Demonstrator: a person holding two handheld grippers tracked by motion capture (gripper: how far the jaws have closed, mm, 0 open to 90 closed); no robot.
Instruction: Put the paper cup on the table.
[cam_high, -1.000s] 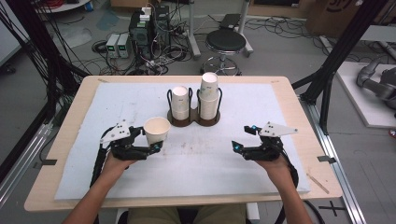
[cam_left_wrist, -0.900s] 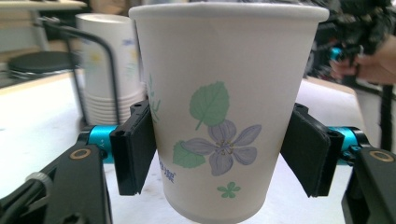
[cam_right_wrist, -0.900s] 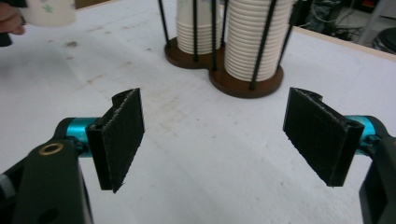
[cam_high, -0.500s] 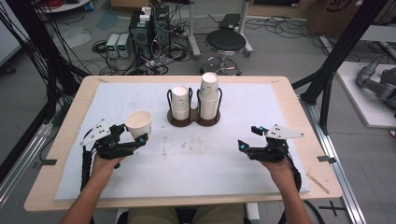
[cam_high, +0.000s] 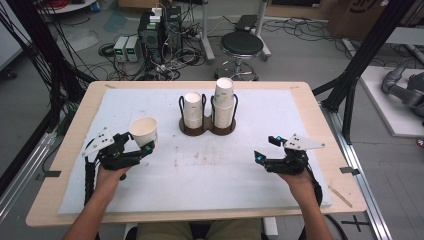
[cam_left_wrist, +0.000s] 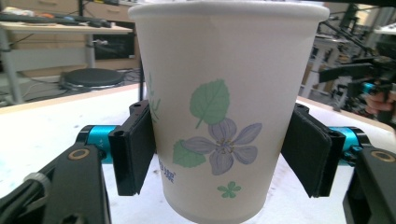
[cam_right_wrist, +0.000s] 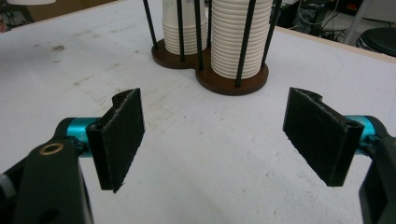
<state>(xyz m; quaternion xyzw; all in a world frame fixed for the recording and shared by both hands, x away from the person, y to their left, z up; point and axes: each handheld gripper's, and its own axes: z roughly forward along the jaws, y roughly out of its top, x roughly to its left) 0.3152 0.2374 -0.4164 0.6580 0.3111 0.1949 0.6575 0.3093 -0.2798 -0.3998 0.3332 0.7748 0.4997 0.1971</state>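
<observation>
Paper cup (cam_left_wrist: 224, 112), smooth white, tapered, printed with green leaves and a pale violet flower, sits upright, pinched between the left gripper's (cam_high: 142, 148) flat black pads (cam_left_wrist: 135, 149); it is at about 9 o'clock on the white foam-like mat (cam_high: 310, 120). Right gripper (cam_high: 265, 150), at about 4 o'clock, has rough black pads (cam_right_wrist: 119, 135) spread wide with nothing between them. Beyond, near 12 o'clock, a dark brown double holder (cam_high: 207, 126) with thin black rods keeps two ribbed stacks of cups (cam_high: 224, 102), the right stack taller.
</observation>
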